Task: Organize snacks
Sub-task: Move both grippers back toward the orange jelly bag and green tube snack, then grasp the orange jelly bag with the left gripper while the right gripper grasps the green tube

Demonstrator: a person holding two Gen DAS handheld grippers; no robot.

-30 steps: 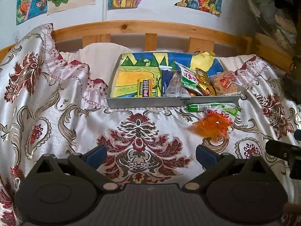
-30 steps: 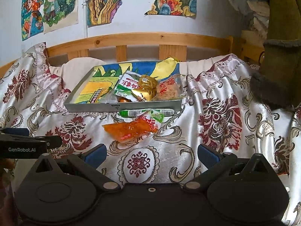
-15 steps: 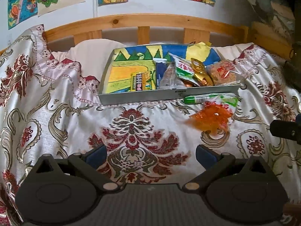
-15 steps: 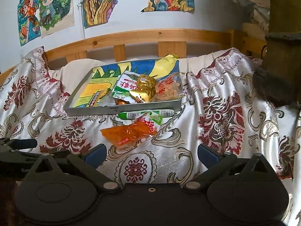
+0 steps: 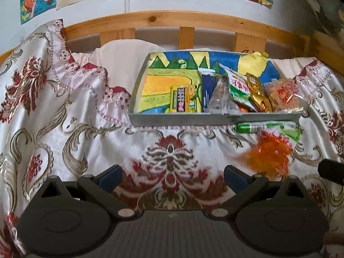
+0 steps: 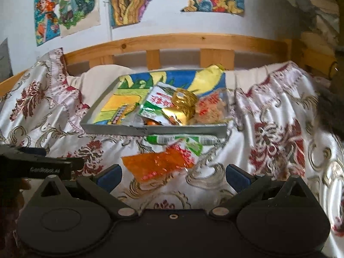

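Change: both grippers have drawn closer to the snacks over the last second; in the right wrist view the orange packet now sits larger and lower, just ahead of the fingers, and the picture is blurred with motion.
Left gripper (image 5: 172,175): fingers spread wide, nothing between them, hovering over the patterned bedspread (image 5: 71,133) short of the tray's near edge.
Right gripper (image 6: 173,175): fingers likewise spread and empty, aimed at the orange packet; its opening lines up with the packet's width, which suits a pinch across it.
Orange packet (image 6: 158,164): lies flat on the bedspread outside the tray, in front of the tray's near right corner, one end overlapping the green stick's wrapper.
Green stick snack (image 6: 182,139): lies along the outside of the tray's near edge, touching or just beside it (I cannot tell which).
Tray (image 5: 182,121): shallow grey box with a painted bottom, resting on the bedspread near the wooden headboard (image 5: 172,21); snacks are heaped in its right half, its left half mostly bare.
Step in hand: probably reaching for the orange packet, as the nearest stray.
Risk: the crinkly film may slip or drag the green stick's wrapper with it.
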